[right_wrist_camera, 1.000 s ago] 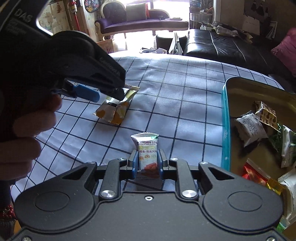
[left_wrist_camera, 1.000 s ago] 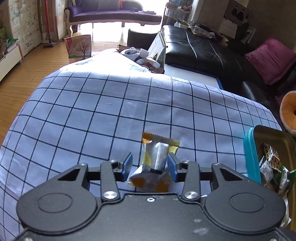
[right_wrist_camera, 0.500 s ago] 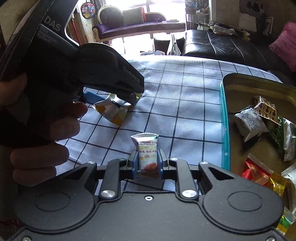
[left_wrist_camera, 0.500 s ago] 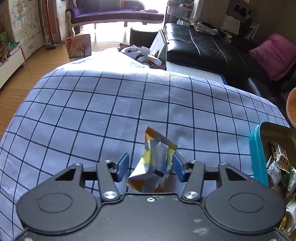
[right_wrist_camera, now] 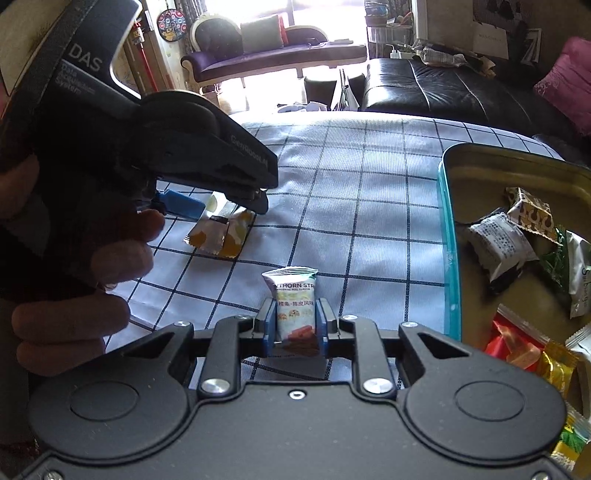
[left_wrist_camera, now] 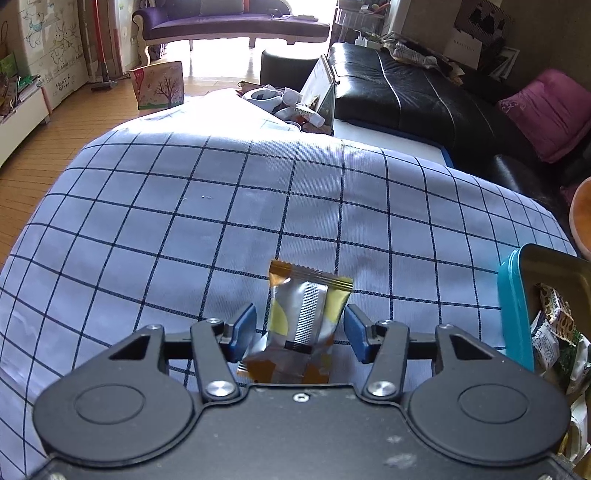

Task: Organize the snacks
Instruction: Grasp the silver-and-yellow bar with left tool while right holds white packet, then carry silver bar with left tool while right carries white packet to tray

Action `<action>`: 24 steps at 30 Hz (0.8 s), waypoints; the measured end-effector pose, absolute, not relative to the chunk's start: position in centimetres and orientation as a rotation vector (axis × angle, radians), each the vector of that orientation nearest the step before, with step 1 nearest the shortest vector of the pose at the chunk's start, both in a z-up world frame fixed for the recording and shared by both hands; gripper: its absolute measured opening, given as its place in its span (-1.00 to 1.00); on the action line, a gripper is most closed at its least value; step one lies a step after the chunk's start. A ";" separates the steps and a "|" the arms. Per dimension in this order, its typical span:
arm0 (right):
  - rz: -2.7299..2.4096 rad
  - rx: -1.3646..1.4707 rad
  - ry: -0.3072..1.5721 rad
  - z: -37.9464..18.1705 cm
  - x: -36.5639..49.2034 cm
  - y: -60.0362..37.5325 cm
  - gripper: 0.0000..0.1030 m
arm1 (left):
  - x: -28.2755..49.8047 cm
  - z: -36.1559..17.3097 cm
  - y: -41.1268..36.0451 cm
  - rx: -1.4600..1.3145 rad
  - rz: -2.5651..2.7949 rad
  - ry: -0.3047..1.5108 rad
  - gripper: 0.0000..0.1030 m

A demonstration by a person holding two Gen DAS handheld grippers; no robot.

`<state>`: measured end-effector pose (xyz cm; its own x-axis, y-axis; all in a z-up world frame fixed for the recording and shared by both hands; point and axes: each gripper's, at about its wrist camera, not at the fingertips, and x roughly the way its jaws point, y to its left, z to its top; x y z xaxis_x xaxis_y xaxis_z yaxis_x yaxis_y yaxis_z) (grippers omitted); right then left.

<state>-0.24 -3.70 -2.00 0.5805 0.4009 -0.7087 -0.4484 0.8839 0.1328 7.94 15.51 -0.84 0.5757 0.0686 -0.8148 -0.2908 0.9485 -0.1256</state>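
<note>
Between the blue pads of the left gripper [left_wrist_camera: 299, 334] lies a silver and yellow snack packet [left_wrist_camera: 303, 325], flat on the checked cloth of the tabletop [left_wrist_camera: 221, 206]. The jaws stand apart with a clear gap on each side of the packet, so nothing is gripped. From the right wrist view the same gripper [right_wrist_camera: 221, 205] hangs over the packet [right_wrist_camera: 221, 236], borne by a hand [right_wrist_camera: 74, 291] whose fingers curl around the handle.

The right gripper [right_wrist_camera: 295, 325] has a small white snack packet [right_wrist_camera: 295, 306] with red and orange print standing upright between its pads. Its jaws are opening; the pads sit just beside the packet's sides, and whether they press on it cannot be told for sure.

Just to the right of both grippers sits a teal-rimmed tin [right_wrist_camera: 448, 240] with a gold inside, holding a heap of wrapped snacks [right_wrist_camera: 517, 236] in white, gold, green and red. In the left wrist view its rim [left_wrist_camera: 513, 306] shows at the right edge.

Beyond the tabletop stand a black leather sofa [left_wrist_camera: 406, 88] with a pink cushion [left_wrist_camera: 546, 110], and a purple couch [left_wrist_camera: 229, 18] by the bright window.
</note>
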 end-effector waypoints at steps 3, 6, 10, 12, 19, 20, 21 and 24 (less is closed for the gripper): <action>0.491 -0.057 0.809 -2.1 -0.3 -3.7 -0.38 | 8.2 -1.0 15.0 -0.228 0.220 0.942 0.06; 0.484 -0.054 0.801 -2.1 -0.4 -3.5 -0.36 | 8.2 -1.1 14.6 -0.210 0.225 0.947 0.05; 0.477 -0.084 0.789 -2.0 -0.8 -3.1 -0.37 | 8.1 -1.0 14.7 -0.202 0.241 0.945 -0.12; 0.470 -0.095 0.782 -2.0 -0.9 -3.0 -0.43 | 8.0 -0.9 15.0 -0.212 0.236 0.944 -0.28; 0.473 -0.039 0.788 -1.5 -0.6 -3.4 -0.45 | 7.3 -0.3 16.8 -0.317 0.247 0.935 -0.33; 0.476 -0.029 0.787 -1.4 -0.6 -3.4 -0.46 | 7.1 0.0 17.1 -0.329 0.256 0.930 -0.33; 0.480 -0.016 0.783 -1.3 -0.6 -3.5 -0.46 | 6.8 0.2 17.3 -0.337 0.263 0.924 -0.33; 0.492 0.012 0.764 -0.9 -0.7 -3.9 -0.45 | 5.9 1.4 18.2 -0.375 0.274 0.900 -0.33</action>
<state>-0.68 -3.89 -0.92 0.6149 0.4313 -0.6602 -0.4227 0.8870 0.1857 5.86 18.23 1.43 0.5944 0.0746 -0.8007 -0.3842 0.9011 -0.2012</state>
